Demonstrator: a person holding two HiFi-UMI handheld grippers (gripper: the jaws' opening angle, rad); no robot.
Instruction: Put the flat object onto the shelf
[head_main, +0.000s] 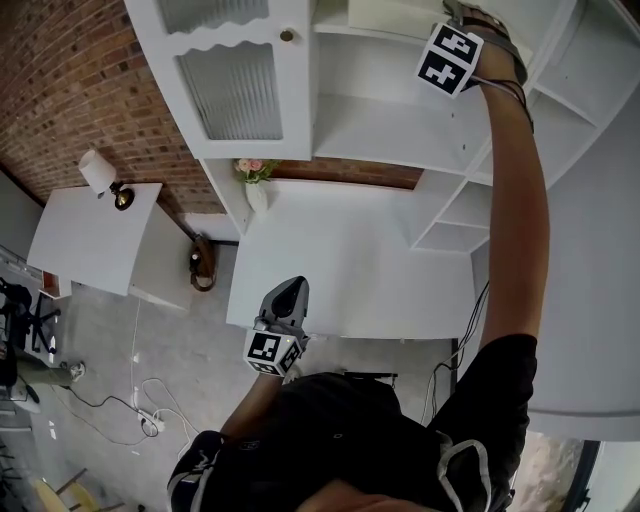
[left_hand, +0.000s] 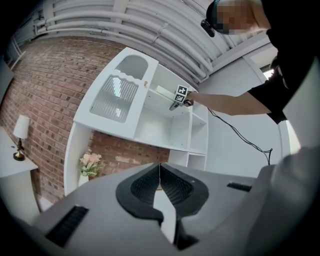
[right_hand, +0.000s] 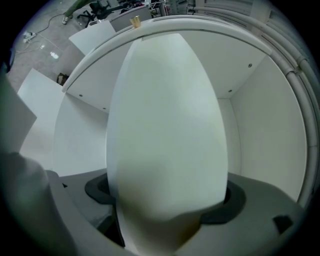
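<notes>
One early release could drop the flat object my right gripper pinches off the shelf, upper right; my left gripper sits closed, empty.

flat object: white panel | clamped at near edge | inside shelf bay, contact unclear

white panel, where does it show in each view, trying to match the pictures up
Head view: top edge, the white panel in the top shelf bay, beside the right hand-held gripper.
Left gripper view: small pale slab, far off and high up.
Right gripper view: fills the centre, clamped.
Shared landmark: the white shelf unit.
</notes>
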